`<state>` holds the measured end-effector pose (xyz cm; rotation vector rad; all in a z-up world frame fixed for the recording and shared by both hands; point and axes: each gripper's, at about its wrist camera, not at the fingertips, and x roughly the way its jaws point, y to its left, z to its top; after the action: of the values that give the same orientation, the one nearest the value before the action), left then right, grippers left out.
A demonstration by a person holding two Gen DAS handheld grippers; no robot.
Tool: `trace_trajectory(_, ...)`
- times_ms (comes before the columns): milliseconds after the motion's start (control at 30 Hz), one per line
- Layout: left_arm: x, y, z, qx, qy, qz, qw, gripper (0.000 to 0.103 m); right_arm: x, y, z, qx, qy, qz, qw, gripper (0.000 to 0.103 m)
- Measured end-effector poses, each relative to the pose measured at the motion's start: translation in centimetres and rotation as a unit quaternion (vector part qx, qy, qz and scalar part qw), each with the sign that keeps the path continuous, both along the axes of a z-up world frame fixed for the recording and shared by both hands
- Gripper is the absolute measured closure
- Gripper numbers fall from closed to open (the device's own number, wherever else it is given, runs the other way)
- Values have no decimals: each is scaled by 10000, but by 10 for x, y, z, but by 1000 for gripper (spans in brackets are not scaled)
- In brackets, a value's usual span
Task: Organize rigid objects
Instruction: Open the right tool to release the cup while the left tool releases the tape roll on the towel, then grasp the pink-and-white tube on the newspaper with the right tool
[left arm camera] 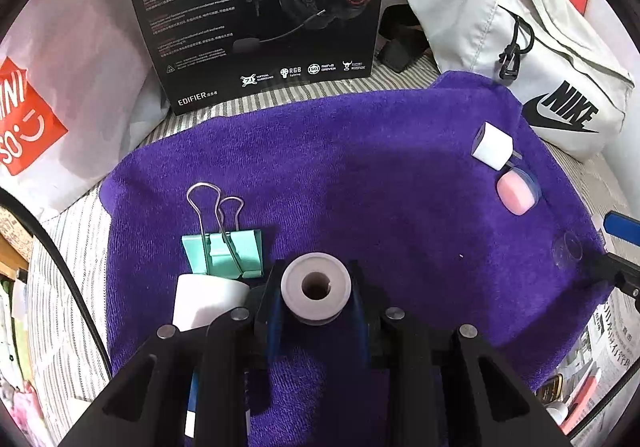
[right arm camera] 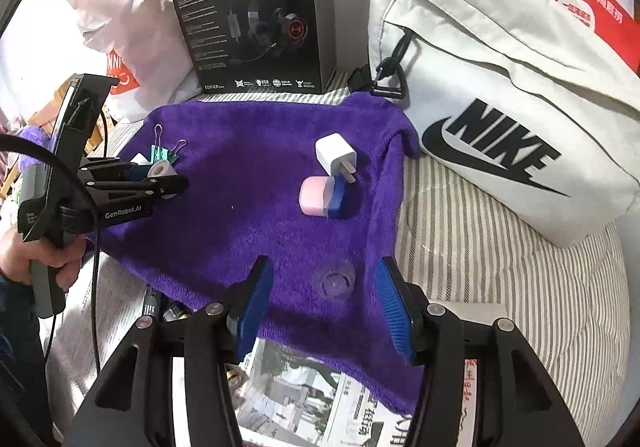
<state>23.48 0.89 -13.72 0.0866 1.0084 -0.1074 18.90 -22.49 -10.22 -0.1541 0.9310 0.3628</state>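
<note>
- Purple towel (right arm camera: 248,183): broad bare middle; headset box (right arm camera: 256,15) and Nike bag (right arm camera: 492,115) line its far edge.
- Right gripper (right arm camera: 324,307): spread wide, straddling one clear bobbin (right arm camera: 335,282) at the near edge.
- Left gripper (left arm camera: 316,311): pinching one white spool (left arm camera: 316,287) beside one teal binder clip (left arm camera: 224,251).
- One charger plug (right arm camera: 334,157) touches one pink-blue case (right arm camera: 320,197).

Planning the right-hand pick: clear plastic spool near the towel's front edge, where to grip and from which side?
Grip the clear spool across its round rim, coming from above and the near side. It lies flat on the purple towel, flange up, between the open right hand-held gripper fingers, with nothing close beside it.
</note>
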Motion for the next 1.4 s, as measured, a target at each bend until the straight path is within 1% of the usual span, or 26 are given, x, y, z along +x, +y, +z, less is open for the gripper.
trace_trajectory(133,-2,1,2,-2,15,15,10000,73,-3,-2,2,-28,-19,-59,10000,49)
trace_trajectory(233,-4,2,4,-24,51,19,10000,69,-7,-6,4,24,-18,-104,9999,49)
trace_trajectory(333,-8,2,6,-27,96,14,9999,63,-12,-8,5,41,-26,-137,9999,49)
trace_trajectory(400,-11,2,7,-28,126,-4,9999,57,-16,-10,5,27,-33,-157,9999,49)
trace_trajectory(467,-15,0,6,2,151,-14,9999,55,-20,-12,6,24,-37,-174,9998,49)
trace_trajectory(633,-27,-2,7,-50,210,-4,9998,53,-33,-16,8,12,-61,-175,9998,49)
trace_trajectory(733,-37,-1,13,-151,172,2,9997,50,-41,-20,10,21,-78,-184,9998,49)
trace_trajectory(867,-52,-2,25,-194,21,19,9998,43,-53,-25,11,29,-96,-190,9998,49)
trace_trajectory(1167,-101,-10,48,-208,-236,56,9995,42,-82,-34,1,145,15,-138,9998,49)
trace_trajectory(1267,-114,-14,48,-211,-254,53,9994,41,-93,-33,-6,39,63,10,10000,49)
trace_trajectory(1400,-127,-17,42,-435,-177,68,9989,41,-110,-31,-19,7,211,276,9994,49)
